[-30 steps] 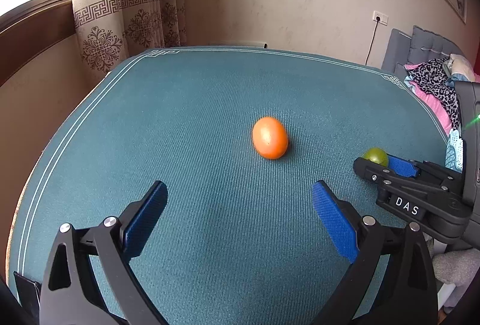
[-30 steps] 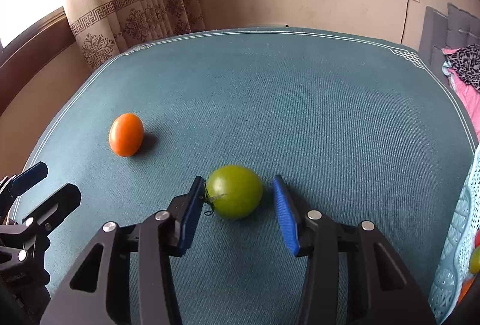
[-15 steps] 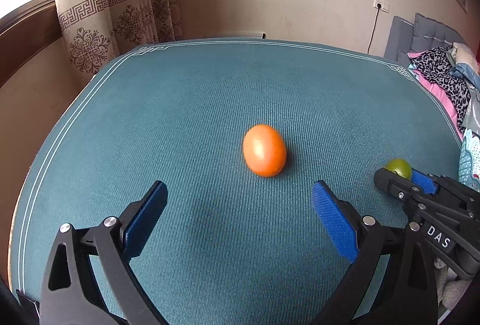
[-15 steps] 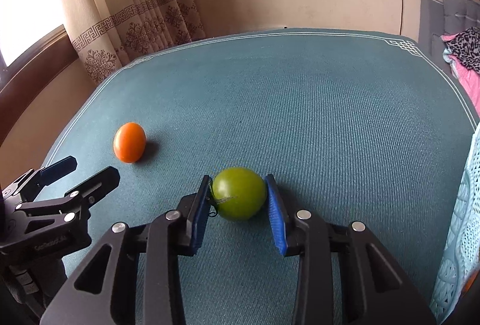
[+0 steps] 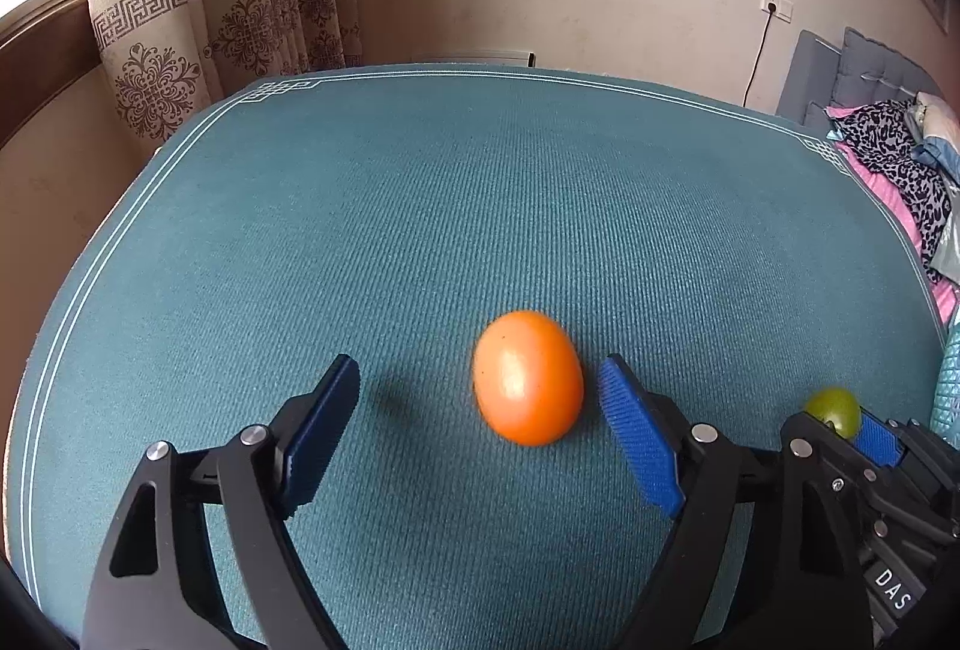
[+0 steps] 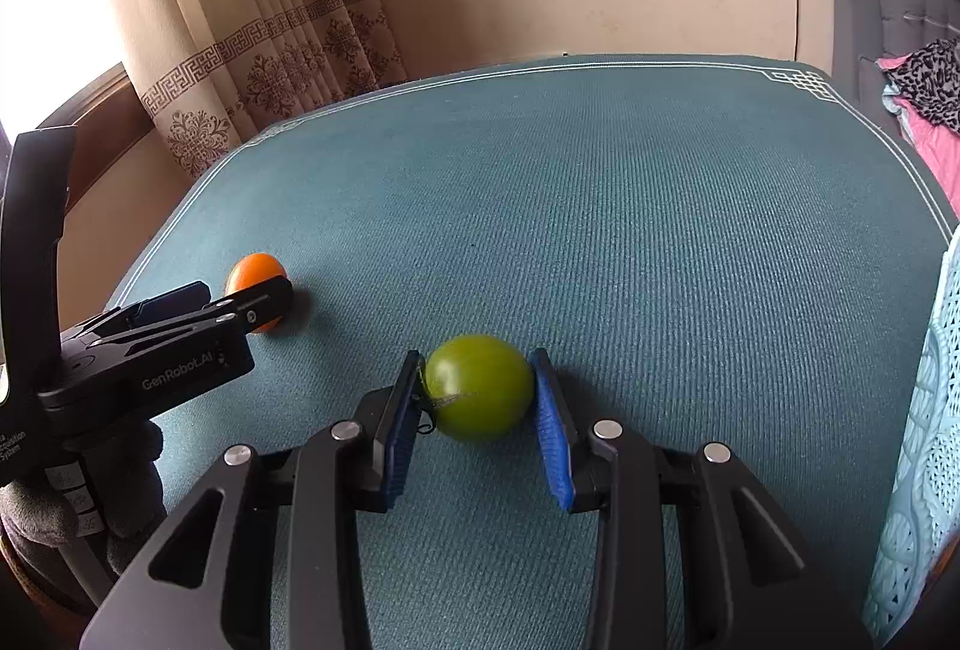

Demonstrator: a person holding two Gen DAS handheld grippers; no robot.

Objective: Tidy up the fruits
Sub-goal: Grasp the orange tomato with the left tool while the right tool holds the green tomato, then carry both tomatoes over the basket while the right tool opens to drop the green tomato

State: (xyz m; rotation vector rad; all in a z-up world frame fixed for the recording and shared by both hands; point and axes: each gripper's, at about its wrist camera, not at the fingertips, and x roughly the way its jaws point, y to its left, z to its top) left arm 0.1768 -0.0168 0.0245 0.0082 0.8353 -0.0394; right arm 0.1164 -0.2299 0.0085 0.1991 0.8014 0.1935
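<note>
Green and round, the fruit [image 6: 480, 387] sits pinched between both blue pads [image 6: 552, 428] of the right hand-held gripper [image 6: 474, 425], low on the teal surface [image 6: 630, 206]; a dark stem tuft presses against the near-left pad. Ahead of this hand-held gripper the cloth runs bare to the far white-piped edge, and to its right a pale blue lattice basket [image 6: 918, 440] stands close beside the surface edge.

To its left lies the orange fruit [image 5: 528, 377], resting on the surface between the spread fingers of the left hand-held gripper [image 5: 480, 434]. It sits just beside the right pad [image 5: 639, 446], a thin gap showing, and well apart from the left pad, with open cloth between. Forward of the left hand-held gripper the surface stretches unobstructed to the far edge; to its left the piped border curves away toward a patterned curtain [image 5: 180, 50]. Off its right side, the right hand-held gripper's tip with the green fruit is near.
</note>
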